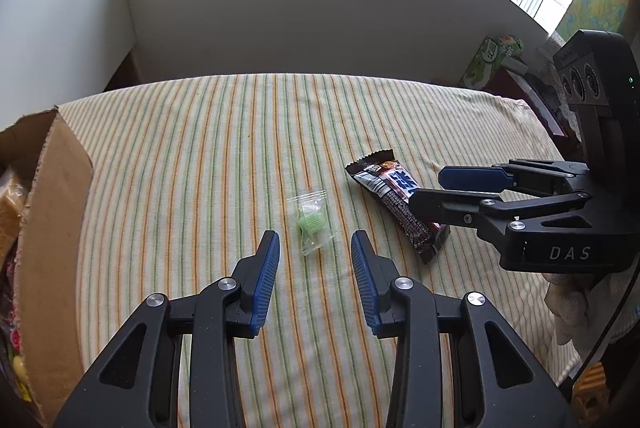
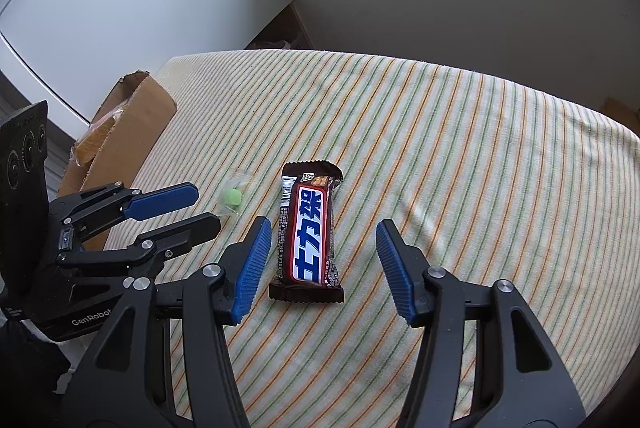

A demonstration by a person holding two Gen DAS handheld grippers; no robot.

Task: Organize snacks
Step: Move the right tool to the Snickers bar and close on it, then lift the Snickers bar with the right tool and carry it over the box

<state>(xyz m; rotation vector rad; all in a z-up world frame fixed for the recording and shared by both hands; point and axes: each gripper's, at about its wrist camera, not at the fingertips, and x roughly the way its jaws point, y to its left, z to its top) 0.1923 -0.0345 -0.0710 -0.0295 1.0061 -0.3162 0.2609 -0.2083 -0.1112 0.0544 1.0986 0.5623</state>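
The right gripper (image 2: pixel 320 260) has its fingers apart with nothing clamped; the chocolate bar (image 2: pixel 307 233) lies flat on the striped cloth (image 2: pixel 460 168) between and just ahead of the fingertips, its long axis running along the fingers' reach, so closing would likely pinch it across its width; the left gripper (image 1: pixel 316 248), fingers also apart and empty, has the small clear packet with a green sweet (image 1: pixel 311 222) just ahead of its tips; the cardboard box (image 1: pixel 56 228) stands left of the left fingers.
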